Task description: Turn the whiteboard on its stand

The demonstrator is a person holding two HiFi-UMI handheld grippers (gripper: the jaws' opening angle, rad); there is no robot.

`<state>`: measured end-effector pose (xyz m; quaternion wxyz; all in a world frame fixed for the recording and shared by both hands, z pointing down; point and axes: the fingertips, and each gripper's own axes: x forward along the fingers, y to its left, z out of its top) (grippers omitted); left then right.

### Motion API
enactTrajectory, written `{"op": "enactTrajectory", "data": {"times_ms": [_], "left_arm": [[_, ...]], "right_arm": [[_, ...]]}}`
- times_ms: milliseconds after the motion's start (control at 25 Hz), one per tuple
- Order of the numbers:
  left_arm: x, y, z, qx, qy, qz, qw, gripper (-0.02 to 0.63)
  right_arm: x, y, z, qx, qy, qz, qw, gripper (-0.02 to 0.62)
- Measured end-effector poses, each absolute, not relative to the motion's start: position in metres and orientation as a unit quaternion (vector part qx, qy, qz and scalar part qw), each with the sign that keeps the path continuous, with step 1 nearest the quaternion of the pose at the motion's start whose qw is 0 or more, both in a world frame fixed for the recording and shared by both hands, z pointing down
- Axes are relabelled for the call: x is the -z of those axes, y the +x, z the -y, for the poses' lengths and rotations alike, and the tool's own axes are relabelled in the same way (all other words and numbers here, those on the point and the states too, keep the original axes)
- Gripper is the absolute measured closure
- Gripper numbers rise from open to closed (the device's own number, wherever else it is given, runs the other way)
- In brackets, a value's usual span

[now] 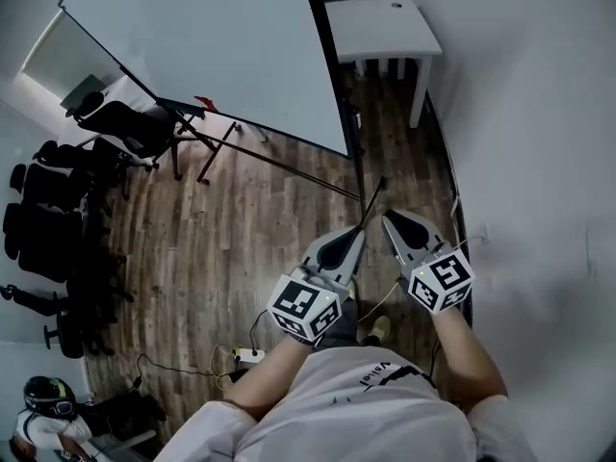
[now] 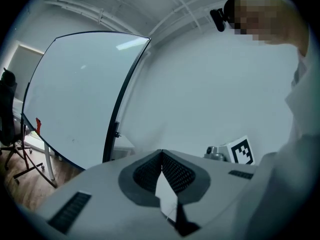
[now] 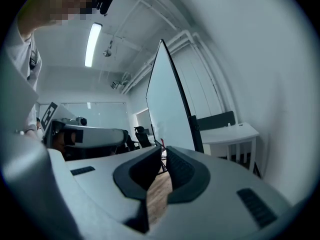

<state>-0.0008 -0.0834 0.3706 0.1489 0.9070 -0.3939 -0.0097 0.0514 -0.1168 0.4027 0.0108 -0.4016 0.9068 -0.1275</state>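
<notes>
whiteboard stands apart, ahead of left gripper's clenched jaws and right gripper's barely parted, empty ones.

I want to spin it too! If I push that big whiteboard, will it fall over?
Probably stiff, not floppy: the whiteboard looks like a flat framed panel. It may swing easily, since it sits tilted on its stand. Tipping seems unlikely: the stand's legs look spread wide.

Wood floor, white table, black chairs

glossy whiteboard, wood-plank floor — matt
</notes>
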Motion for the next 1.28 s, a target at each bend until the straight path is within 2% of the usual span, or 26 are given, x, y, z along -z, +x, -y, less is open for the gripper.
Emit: {"op": "enactTrajectory", "data": {"times_ms": [480, 640, 800, 880, 920, 1080, 1280], "left_arm": [[-0.464, -0.040, 0.215, -0.031, 0.916, 0.371, 0.149, 0.595], [-0.514, -0.041, 0.256, -0.064, 0.917, 0.372, 0.130, 0.594], [-0.593, -0.034, 0.289, -0.102, 0.905, 0.386, 0.149, 0.590], [-0.642, -0.034, 0.308, -0.132, 0.890, 0.400, 0.173, 0.512], [-0.665, -0.033, 0.318, -0.147, 0.883, 0.405, 0.185, 0.495], [-0.727, -0.024, 0.354, -0.187, 0.872, 0.402, 0.208, 0.458], [-0.750, -0.004, 0.379, -0.191, 0.876, 0.391, 0.208, 0.437]], "right_arm": [[-0.493, 0.007, 0.240, 0.136, -0.448, -0.879, -0.088, 0.575], [-0.499, 0.007, 0.263, 0.149, -0.463, -0.869, -0.087, 0.575], [-0.509, 0.002, 0.274, 0.167, -0.458, -0.869, -0.088, 0.575], [-0.505, 0.000, 0.278, 0.171, -0.450, -0.872, -0.090, 0.577], [-0.503, 0.001, 0.279, 0.172, -0.446, -0.874, -0.092, 0.577], [-0.502, 0.014, 0.280, 0.187, -0.444, -0.872, -0.088, 0.577], [-0.508, 0.025, 0.274, 0.205, -0.447, -0.866, -0.083, 0.577]]}}
